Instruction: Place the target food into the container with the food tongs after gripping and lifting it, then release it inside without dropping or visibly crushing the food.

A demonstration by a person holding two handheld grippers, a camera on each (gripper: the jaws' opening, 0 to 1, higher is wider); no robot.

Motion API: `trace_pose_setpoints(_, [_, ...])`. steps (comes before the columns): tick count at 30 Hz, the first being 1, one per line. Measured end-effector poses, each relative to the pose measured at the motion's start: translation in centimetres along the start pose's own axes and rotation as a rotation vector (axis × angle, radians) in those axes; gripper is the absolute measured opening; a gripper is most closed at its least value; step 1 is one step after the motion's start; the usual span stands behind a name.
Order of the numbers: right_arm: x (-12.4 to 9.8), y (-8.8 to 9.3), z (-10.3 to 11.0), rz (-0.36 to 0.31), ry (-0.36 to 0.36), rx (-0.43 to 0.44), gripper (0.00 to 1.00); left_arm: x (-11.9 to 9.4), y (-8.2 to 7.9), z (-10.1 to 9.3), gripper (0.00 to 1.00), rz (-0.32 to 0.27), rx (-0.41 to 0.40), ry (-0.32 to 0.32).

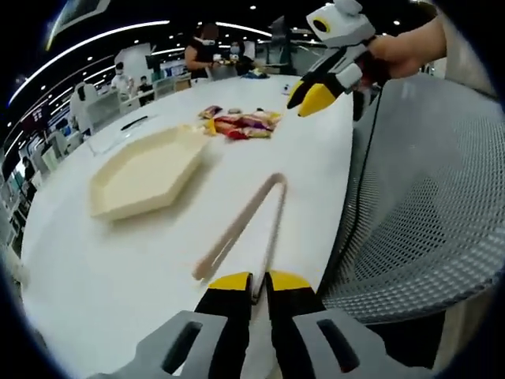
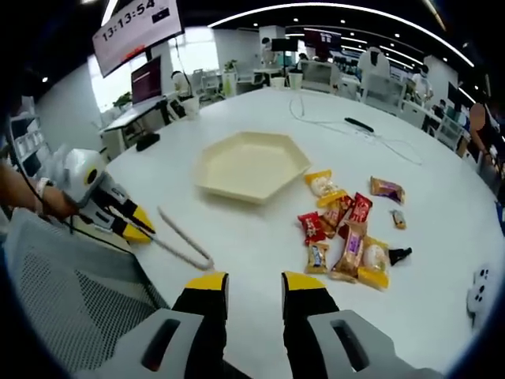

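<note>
Beige food tongs point(image 1: 241, 221) lie on the white table, hinge end pointing away from me. My left gripper point(image 1: 259, 283) has its jaws close together around the end of one tong arm. From the right gripper view the tongs point(image 2: 185, 241) run from the left gripper point(image 2: 140, 227) toward me. A cream hexagonal container point(image 1: 146, 174) point(image 2: 252, 166) stands empty beyond them. Several wrapped snacks point(image 1: 241, 124) point(image 2: 347, 229) lie in a loose pile beside it. My right gripper point(image 2: 255, 284) is open over the near table edge, holding nothing; it hangs above the table's far side point(image 1: 308, 99), held by a hand.
A grey mesh chair point(image 1: 426, 205) point(image 2: 71, 292) sits against the table edge by the left gripper. A black cable and a small dark device point(image 2: 359, 124) lie on the table past the container. People point(image 1: 205, 47) and desks stand in the background.
</note>
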State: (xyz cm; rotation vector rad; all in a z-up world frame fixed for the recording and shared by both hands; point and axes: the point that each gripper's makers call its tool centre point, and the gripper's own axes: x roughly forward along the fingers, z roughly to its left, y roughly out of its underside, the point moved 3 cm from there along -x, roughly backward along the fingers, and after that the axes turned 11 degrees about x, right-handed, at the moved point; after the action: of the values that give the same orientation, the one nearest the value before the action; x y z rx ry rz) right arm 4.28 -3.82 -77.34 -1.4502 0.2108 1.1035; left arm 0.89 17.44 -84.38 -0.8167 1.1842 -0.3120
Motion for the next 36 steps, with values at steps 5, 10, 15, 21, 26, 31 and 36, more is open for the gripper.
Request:
trace_pose_setpoints(5, [-0.3,0.3,0.1,0.003,-0.002,0.004,0.27,0.2,0.0,-0.2,0.01,-0.012,0.001,0.02])
trace_pose_setpoints(10, [-0.2,0.4,0.2,0.003,-0.01,-0.005,0.27,0.3,-0.5,-0.7,0.0,0.007,-0.002,0.038])
trace_pose_setpoints(15, [-0.6,-0.4,0.2,-0.02,-0.017,-0.006,0.27,0.1,-0.7,-1.1,0.0,0.003,-0.017,0.047])
trace_pose_setpoints(21, [-1.1,-1.0,-0.9,-0.041,-0.024,-0.032,0.29,-0.8,-2.5,-0.7,0.0,-0.029,0.008,0.07])
trace_pose_setpoints(26, [-2.3,-2.0,-1.3,-0.075,-0.06,-0.037,0.34,-1.5,-4.0,-0.1,0.0,-0.069,-0.006,0.081])
trace_pose_setpoints(31, [-4.0,-3.3,0.4,-0.138,-0.174,-0.115,0.44,-2.4,-5.7,-0.1,0.0,-0.104,-0.001,0.104])
trace_pose_setpoints(36, [-6.1,-4.6,1.4,-0.19,-0.235,-0.161,0.51,-4.3,-8.9,-0.1,0.0,-0.169,0.061,0.116])
